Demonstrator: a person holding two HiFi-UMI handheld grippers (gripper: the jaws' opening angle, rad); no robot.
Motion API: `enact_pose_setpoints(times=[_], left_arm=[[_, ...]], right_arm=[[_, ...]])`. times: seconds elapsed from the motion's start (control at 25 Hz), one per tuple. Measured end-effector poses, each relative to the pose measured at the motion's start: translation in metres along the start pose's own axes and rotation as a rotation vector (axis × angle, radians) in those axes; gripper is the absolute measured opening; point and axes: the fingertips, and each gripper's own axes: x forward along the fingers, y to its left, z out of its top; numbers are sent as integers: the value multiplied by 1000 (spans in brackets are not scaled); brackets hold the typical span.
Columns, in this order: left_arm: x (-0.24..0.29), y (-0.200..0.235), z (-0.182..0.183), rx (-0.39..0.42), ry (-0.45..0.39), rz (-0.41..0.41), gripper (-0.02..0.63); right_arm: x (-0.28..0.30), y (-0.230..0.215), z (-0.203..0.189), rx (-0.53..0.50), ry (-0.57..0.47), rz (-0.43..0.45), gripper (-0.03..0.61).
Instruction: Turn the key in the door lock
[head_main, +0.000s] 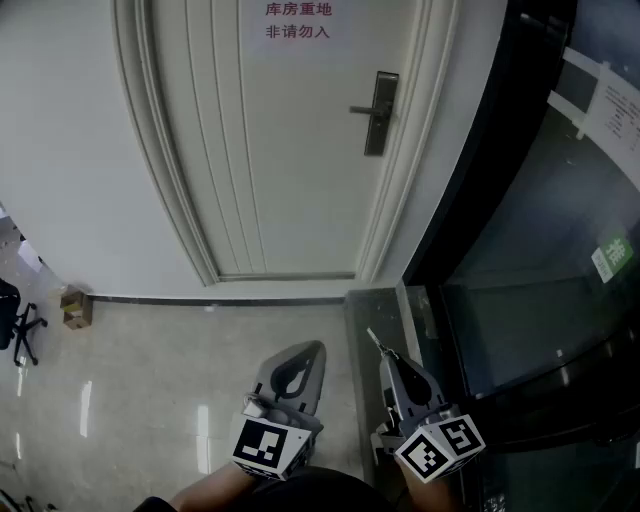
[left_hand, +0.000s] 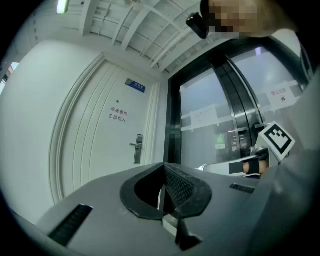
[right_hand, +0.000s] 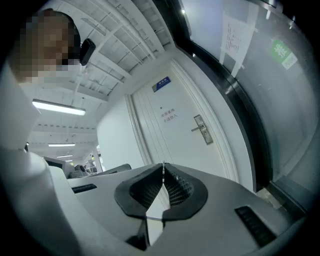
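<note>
L gripper (left_hand: 163, 164): jaws shut, tips touching, nothing btwn them, grey body fills the bottom of the frame. Ahead, well apart from it, a white panelled door (left_hand: 95, 145), closed. Lock (left_hand: 138, 148) w/ lever handle sits on door's right edge, handle pointing left. Red notice (left_hand: 118, 115) on the door above the lock; blue plate (left_hand: 135, 86) over the door frame. Right of the door: black-framed glass wall (left_hand: 235, 100) w/ papers (left_hand: 200, 116) and a green sticker (left_hand: 220, 142) on it. Marker cube (left_hand: 276, 139) at far right. White beamed ceiling (left_hand: 145, 25) up top.
</note>
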Motion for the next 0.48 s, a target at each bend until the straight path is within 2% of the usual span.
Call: enact_pose_setpoints(times=[0.24, 0.48], left_arm=[[47, 66, 7, 7, -3, -18, 5], [83, 94, 12, 8, 1, -58, 5]], right_arm=[[84, -1, 1, -1, 1, 1, 20], [135, -7, 7, -1, 1, 2, 20]])
